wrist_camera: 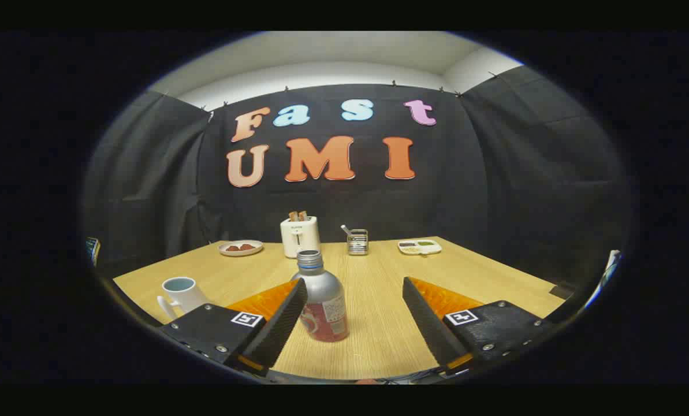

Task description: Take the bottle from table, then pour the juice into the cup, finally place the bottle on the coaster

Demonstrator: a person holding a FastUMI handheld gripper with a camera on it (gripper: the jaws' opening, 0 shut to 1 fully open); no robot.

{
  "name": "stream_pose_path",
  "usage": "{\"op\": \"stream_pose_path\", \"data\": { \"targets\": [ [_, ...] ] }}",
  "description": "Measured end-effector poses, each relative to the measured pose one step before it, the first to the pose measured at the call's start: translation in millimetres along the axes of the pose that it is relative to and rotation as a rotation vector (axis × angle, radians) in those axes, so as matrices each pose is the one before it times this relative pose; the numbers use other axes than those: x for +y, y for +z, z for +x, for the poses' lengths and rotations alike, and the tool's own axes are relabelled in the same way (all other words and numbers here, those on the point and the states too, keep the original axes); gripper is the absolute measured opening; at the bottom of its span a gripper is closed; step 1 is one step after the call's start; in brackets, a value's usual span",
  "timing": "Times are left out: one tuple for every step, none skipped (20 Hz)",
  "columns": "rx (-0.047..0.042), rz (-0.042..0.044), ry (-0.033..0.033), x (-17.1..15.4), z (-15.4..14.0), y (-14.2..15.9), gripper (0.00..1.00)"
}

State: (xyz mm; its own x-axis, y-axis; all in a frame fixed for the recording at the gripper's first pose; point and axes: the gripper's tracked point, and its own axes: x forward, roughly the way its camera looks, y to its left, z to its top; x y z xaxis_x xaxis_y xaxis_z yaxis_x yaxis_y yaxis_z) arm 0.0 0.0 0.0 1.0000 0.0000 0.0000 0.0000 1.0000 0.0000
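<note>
toaster (300, 236), plate (240, 248), metal rack (357, 241), tray (419, 247) — along the table's (379, 335) far edge.

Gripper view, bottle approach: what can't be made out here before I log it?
- Bottle: its lower left side sits behind the left finger of the open tongs, so contact there is unclear.
- Mug: base hidden by the left finger's body; contents not visible.
- Plate and tray by the toaster: food too small to identify.

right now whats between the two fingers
In the gripper view the bottle stands upright between the open fingers, close beside the left one, with a bare stretch of table separating it from the right finger. Neither finger presses on it.
</note>
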Motion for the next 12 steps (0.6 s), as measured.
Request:
{"op": "stream_pose_path", "data": {
  "targets": [
    [0.00279,-0.00335,-0.00784,-0.68,-3.81,-1.32,0.99],
    [0.00004,0.00207,-0.00522,-0.54,-3.91,-1.04,0.99],
    [0.00100,0.00512,0.00001,0.32,-4.81,-1.60,0.99],
    [-0.00017,0.00526,0.00271,1.71,-4.06,-1.05,0.99],
    [-0.00278,-0.00017,0.00474,1.95,-4.52,-0.78,0.99],
    [-0.00036,-0.00238,-0.00179,0.79,-2.31,-1.98,0.99],
    [0.00184,-0.00181,-0.00495,-0.49,-1.57,-1.38,0.99],
    [0.00707,-0.00001,-0.00311,-0.09,-1.15,-2.50,0.99],
    [0.00655,0.00338,-0.00021,1.19,-2.14,-2.68,0.99],
    [0.00244,0.00484,0.00212,1.45,-1.14,-0.36,0.99],
    [0.00066,0.00403,0.00018,0.85,-2.05,-0.54,0.99],
    [0.00045,-0.00007,-0.00058,-0.12,-1.52,-1.16,0.99]
  ]
}}
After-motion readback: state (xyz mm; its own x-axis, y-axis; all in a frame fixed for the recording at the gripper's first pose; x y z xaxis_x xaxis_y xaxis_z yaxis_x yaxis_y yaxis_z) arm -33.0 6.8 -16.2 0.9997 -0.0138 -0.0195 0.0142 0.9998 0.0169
